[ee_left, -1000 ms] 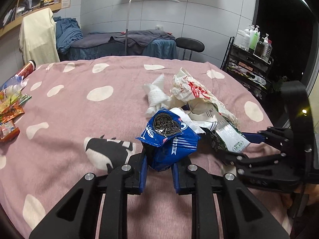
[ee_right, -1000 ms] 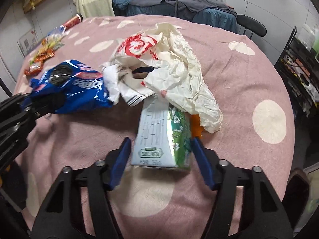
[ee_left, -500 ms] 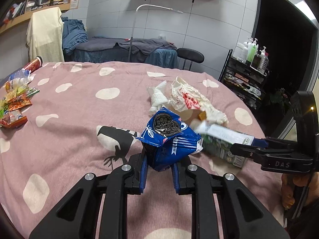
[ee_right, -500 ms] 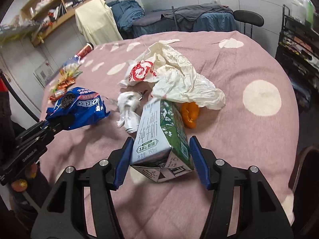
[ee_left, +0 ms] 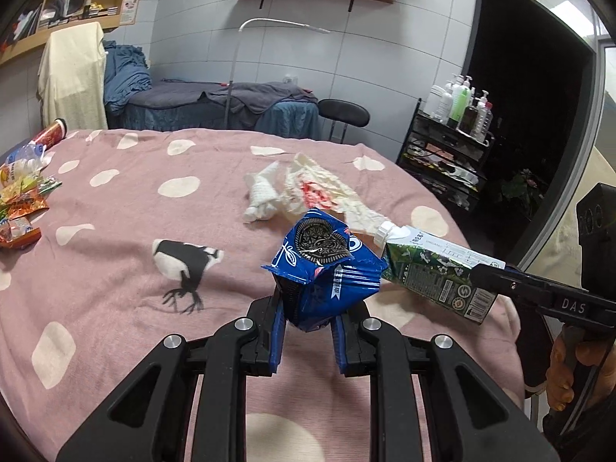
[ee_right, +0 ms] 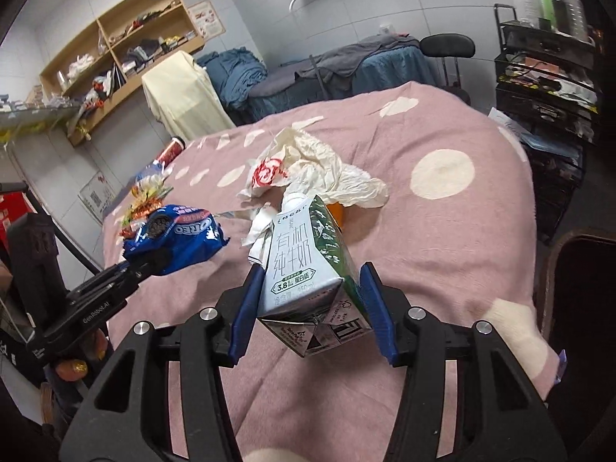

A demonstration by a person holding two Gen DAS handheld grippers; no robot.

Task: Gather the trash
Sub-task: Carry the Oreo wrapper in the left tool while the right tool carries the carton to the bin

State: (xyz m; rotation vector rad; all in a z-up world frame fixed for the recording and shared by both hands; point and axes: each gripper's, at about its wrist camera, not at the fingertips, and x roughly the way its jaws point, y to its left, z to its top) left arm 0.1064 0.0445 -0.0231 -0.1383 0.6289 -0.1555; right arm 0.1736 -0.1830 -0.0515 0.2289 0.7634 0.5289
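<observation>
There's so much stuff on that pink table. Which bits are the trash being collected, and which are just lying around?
Part of the job:
- Oreo wrapper, held in the left gripper
- milk carton, held in the right gripper
- crumpled paper bag
- white tissue
- orange peel

Just lying about:
- snack packets at the table's far edge
- red can
- bottle rack

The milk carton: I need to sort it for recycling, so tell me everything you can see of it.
The milk carton is a small gable-top paperboard box, pale front with dark Chinese print, green leafy sides, and a white screw cap that is on. It looks slightly dented at its folded base. The right gripper clamps it by two opposite sides between blue fingers, lifted clear of the pink spotted tablecloth, cap end pointing away. Only the fingers touch it.
</observation>
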